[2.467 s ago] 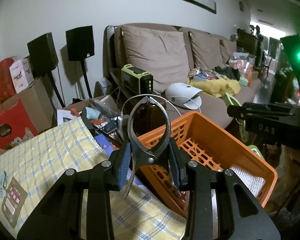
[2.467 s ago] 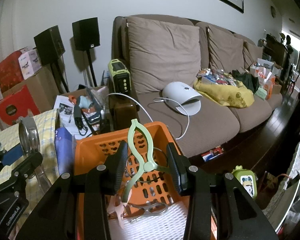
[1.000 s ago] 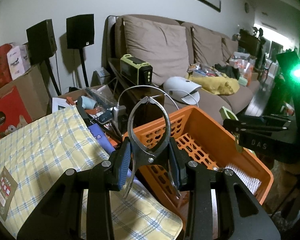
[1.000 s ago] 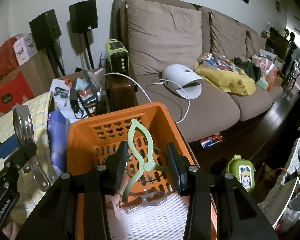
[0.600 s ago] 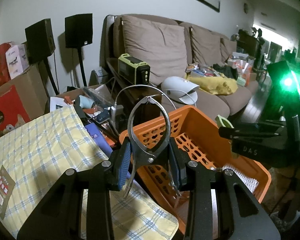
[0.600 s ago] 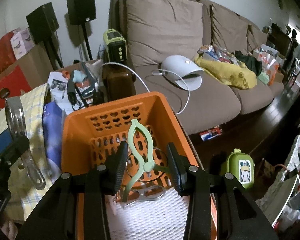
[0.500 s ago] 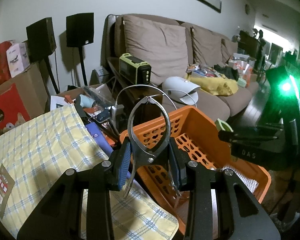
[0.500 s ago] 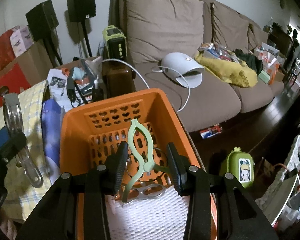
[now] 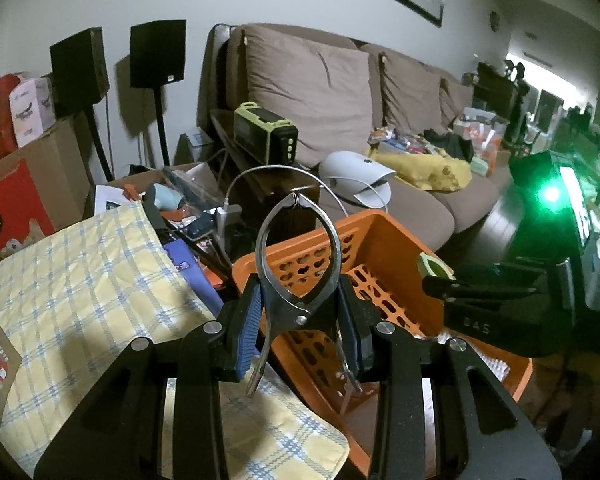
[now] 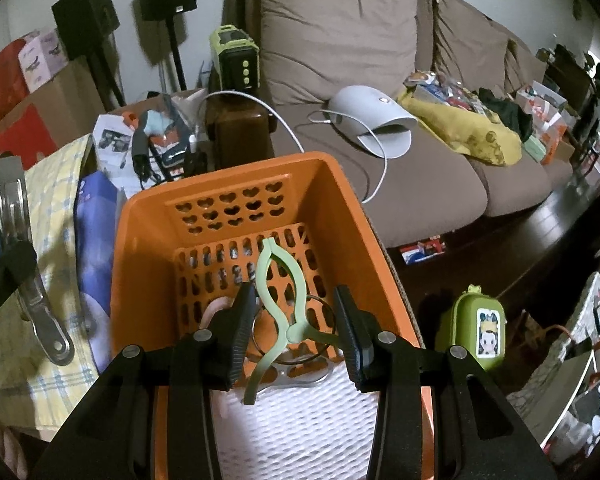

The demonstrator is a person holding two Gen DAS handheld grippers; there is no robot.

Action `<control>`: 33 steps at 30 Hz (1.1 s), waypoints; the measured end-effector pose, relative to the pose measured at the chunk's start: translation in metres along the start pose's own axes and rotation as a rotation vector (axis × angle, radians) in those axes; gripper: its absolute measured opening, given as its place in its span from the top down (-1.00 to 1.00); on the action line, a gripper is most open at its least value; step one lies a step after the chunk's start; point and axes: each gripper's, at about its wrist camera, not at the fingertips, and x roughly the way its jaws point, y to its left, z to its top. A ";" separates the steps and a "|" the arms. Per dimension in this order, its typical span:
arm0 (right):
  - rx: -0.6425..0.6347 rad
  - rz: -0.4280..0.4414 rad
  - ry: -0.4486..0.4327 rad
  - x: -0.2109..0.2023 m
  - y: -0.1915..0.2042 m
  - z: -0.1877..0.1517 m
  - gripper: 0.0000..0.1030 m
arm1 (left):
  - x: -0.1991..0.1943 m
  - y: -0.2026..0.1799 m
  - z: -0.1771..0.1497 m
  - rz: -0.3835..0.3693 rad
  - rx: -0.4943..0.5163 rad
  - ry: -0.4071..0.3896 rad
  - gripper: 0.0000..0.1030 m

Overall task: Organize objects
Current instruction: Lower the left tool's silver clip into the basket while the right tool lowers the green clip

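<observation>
Left hand-held gripper is closed on a steel clip, pads pressed at its handles just behind the pivot, loop jaws pointing up and away. It is held over the near-left rim of the orange basket, beside the yellow checked cloth.

Right hand-held gripper is clamped on a green clip, likewise taken at the handles, inside the basket mouth above a white mesh liner. Another clip is seen lying on the liner beneath it.

Handling, as judged: both clips are light and stiff, sprung. The steel one is smooth and likely to slip or twist between the pads; the plastic one may flex. The handles near the pivot are the best hold.
</observation>
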 end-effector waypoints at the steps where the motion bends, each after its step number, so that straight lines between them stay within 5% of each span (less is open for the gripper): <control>1: -0.001 -0.002 0.002 0.001 0.000 0.000 0.22 | 0.001 -0.002 -0.001 -0.005 0.005 0.003 0.35; 33: -0.017 -0.034 0.070 0.017 0.000 -0.003 0.22 | 0.017 -0.033 -0.014 -0.059 0.041 0.075 0.35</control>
